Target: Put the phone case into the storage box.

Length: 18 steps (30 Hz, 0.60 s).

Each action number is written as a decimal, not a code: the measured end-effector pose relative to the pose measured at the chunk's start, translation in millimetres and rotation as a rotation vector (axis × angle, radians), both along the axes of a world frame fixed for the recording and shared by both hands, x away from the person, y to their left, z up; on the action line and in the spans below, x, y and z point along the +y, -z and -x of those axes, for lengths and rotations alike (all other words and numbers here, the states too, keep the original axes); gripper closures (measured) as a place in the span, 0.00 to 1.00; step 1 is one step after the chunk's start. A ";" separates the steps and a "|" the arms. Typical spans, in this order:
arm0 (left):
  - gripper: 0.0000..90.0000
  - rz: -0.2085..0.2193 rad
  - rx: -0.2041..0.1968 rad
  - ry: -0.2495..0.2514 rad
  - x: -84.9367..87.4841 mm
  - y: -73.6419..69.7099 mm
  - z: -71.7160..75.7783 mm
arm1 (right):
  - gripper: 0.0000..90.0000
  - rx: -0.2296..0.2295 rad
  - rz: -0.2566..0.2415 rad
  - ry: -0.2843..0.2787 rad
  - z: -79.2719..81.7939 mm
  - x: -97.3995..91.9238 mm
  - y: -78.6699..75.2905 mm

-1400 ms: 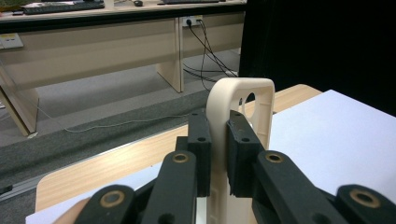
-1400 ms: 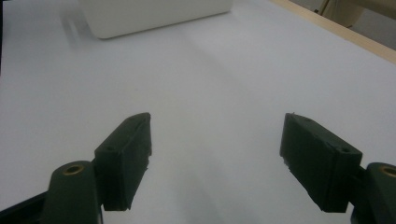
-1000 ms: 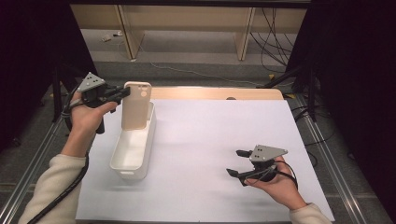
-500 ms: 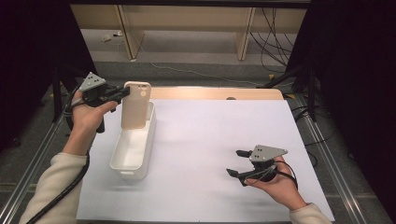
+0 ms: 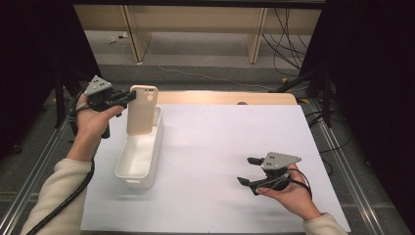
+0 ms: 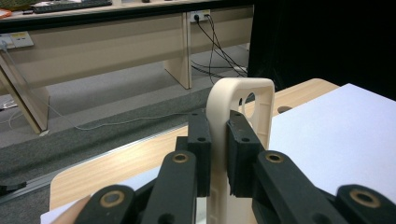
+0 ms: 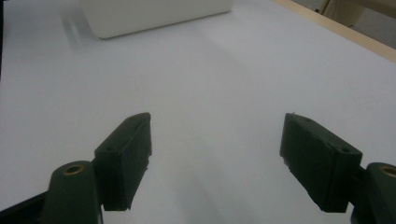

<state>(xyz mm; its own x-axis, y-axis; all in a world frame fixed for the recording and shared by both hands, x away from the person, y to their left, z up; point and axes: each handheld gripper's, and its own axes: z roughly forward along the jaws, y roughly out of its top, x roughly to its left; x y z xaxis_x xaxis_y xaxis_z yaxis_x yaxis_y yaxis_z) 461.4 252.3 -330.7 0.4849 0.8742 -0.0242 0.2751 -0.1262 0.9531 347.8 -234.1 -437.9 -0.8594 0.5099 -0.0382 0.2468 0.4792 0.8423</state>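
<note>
A cream phone case [image 5: 142, 109] stands upright above the far end of a white rectangular bin [image 5: 140, 155] at the table's left. My left gripper [image 5: 128, 96] is shut on the case's left edge, near its top. Seen along the left gripper's jaws, both black pads pinch the edge of the phone case [image 6: 243, 100], whose camera cutout shows just beyond them. My right gripper [image 5: 247, 170] rests low over the white sheet at the front right, jaws wide open with nothing between them. The right gripper [image 7: 215, 140] points toward the bin [image 7: 154, 14].
A white sheet [image 5: 235, 132] covers most of the wooden table [image 5: 225, 98]. Metal rails run along the table's left and right sides. Beyond the far edge lie a grey floor, desk legs and loose cables [image 5: 284, 29]. Dark curtains stand on both sides.
</note>
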 end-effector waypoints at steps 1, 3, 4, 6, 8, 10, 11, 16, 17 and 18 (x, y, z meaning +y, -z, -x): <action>0.91 0.000 -0.001 0.001 -0.1 0.2 -0.3 | 0.29 0.000 0.000 0.000 0.0 0.0 0.0; 0.91 0.000 -0.001 0.004 -0.3 0.9 -1.2 | 0.29 0.000 0.000 0.000 0.0 0.0 0.0; 0.91 0.000 -0.001 0.004 -0.3 1.2 -1.5 | 0.29 0.000 0.000 0.000 -0.1 0.0 0.1; 0.91 0.002 0.000 0.003 -0.5 1.8 -2.3 | 0.29 0.000 0.000 0.000 -0.1 0.0 0.3; 0.91 0.001 -0.002 0.004 -0.5 2.3 -3.3 | 0.29 0.001 0.000 0.001 -0.1 0.0 0.2; 0.91 0.003 -0.003 0.003 -0.5 2.7 -3.9 | 0.29 0.001 -0.001 0.001 -0.2 0.0 0.2; 0.91 0.004 -0.001 0.003 -0.6 3.0 -4.1 | 0.29 0.001 0.000 0.001 -0.1 0.0 0.2; 0.91 0.004 0.003 0.003 -0.7 5.4 -6.3 | 0.29 0.001 -0.003 0.000 0.0 -0.1 0.0; 0.91 0.003 0.002 0.003 -0.5 5.9 -6.7 | 0.29 -0.001 -0.002 0.000 -0.1 -0.2 0.0; 0.91 0.005 0.003 0.003 -0.5 6.4 -7.1 | 0.29 0.000 -0.002 0.001 0.0 -0.2 0.0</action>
<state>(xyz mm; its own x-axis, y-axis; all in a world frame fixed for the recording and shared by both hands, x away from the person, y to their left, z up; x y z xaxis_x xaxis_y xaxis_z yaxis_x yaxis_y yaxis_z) 468.5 251.7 -337.1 0.4875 0.8726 -0.0300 0.2774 -0.1223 0.9530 347.8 -234.4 -437.9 -0.8590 0.5107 -0.0368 0.2476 0.4773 0.8432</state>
